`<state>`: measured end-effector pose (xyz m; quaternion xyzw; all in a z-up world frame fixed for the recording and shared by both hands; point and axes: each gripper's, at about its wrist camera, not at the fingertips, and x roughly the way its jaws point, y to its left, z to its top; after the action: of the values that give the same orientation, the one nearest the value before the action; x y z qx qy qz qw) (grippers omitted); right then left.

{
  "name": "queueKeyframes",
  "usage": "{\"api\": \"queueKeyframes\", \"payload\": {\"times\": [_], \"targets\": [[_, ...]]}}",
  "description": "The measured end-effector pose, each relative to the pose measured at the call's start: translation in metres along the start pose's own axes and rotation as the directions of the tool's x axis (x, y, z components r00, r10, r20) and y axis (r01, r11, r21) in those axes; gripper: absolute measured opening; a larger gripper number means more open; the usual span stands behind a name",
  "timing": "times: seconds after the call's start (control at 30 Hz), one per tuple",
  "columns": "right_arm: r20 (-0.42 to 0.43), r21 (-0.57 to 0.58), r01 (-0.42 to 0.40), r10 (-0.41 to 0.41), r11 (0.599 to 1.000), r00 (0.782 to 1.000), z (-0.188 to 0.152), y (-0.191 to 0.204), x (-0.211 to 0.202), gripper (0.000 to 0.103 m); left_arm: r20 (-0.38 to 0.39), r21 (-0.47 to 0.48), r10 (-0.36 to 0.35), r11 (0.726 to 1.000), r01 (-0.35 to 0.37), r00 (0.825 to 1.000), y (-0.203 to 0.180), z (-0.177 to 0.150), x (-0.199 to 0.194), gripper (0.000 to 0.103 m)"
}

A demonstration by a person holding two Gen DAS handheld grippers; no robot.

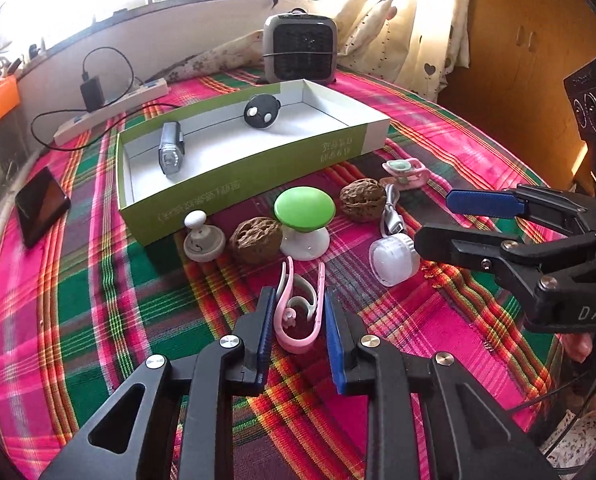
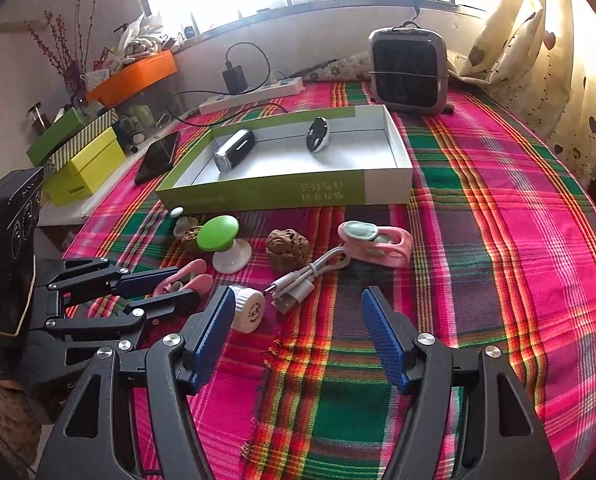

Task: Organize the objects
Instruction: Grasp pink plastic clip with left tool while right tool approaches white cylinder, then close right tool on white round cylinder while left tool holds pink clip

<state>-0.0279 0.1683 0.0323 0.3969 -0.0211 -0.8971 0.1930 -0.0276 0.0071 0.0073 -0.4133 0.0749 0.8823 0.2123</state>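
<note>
A green-and-white box [image 1: 234,168] [image 2: 337,194] holds a silver bike light [image 1: 171,153] [image 2: 234,155] and a black round gadget [image 1: 261,110] [image 2: 317,135]. In front lie a green mushroom lamp [image 1: 303,210] [image 2: 218,232], two walnuts [image 1: 256,239] [image 1: 362,199], a white knob [image 1: 202,236], a white round light [image 1: 391,258] [image 2: 249,309] with cable [image 2: 305,280], and a pink clip [image 1: 403,170] [image 2: 375,242]. My left gripper [image 1: 298,316] [image 2: 174,284] straddles a pink hook clip [image 1: 298,308], jaws partly open around it. My right gripper [image 2: 298,334] [image 1: 437,220] is open and empty by the white light.
A grey heater [image 1: 299,48] [image 2: 407,74] stands behind the box. A power strip with charger [image 1: 110,108] [image 2: 254,92] and a phone [image 1: 40,206] [image 2: 158,156] lie at the left. Stacked boxes [image 2: 82,160] and an orange tray [image 2: 134,76] sit beyond the plaid cloth's left edge.
</note>
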Motion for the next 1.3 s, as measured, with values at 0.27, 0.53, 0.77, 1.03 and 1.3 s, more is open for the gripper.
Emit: {"api": "queueKeyframes", "payload": {"times": [0.27, 0.53, 0.77, 1.03, 1.3], "targets": [[-0.031, -0.079, -0.025, 0.023, 0.997, 0.999, -0.006, 0.025, 0.012, 0.066, 0.006, -0.123, 0.058, 0.991, -0.057, 0.998, 0.015, -0.009, -0.006, 0.022], [-0.047, -0.097, -0.037, 0.033, 0.995, 0.998, -0.005, 0.033, 0.023, 0.055, 0.015, -0.132, 0.079, 0.988, -0.077, 0.997, 0.017, -0.012, -0.005, 0.022], [-0.041, -0.105, -0.034, 0.03, 0.994, 0.999, -0.003, 0.04, 0.03, 0.044, 0.019, -0.14, 0.071, 0.988, -0.067, 0.997, 0.019, -0.01, -0.006, 0.022], [-0.047, -0.106, -0.03, 0.025, 0.994, 0.999, -0.004, 0.039, 0.034, 0.032, 0.02, -0.144, 0.066, 0.988, -0.062, 0.998, 0.02, -0.01, -0.006, 0.022], [-0.046, -0.104, -0.021, 0.016, 0.994, 0.999, -0.003, 0.039, 0.034, 0.019, 0.021, -0.144, 0.067, 0.988, -0.063, 0.998, 0.02, -0.009, -0.006, 0.022]]}}
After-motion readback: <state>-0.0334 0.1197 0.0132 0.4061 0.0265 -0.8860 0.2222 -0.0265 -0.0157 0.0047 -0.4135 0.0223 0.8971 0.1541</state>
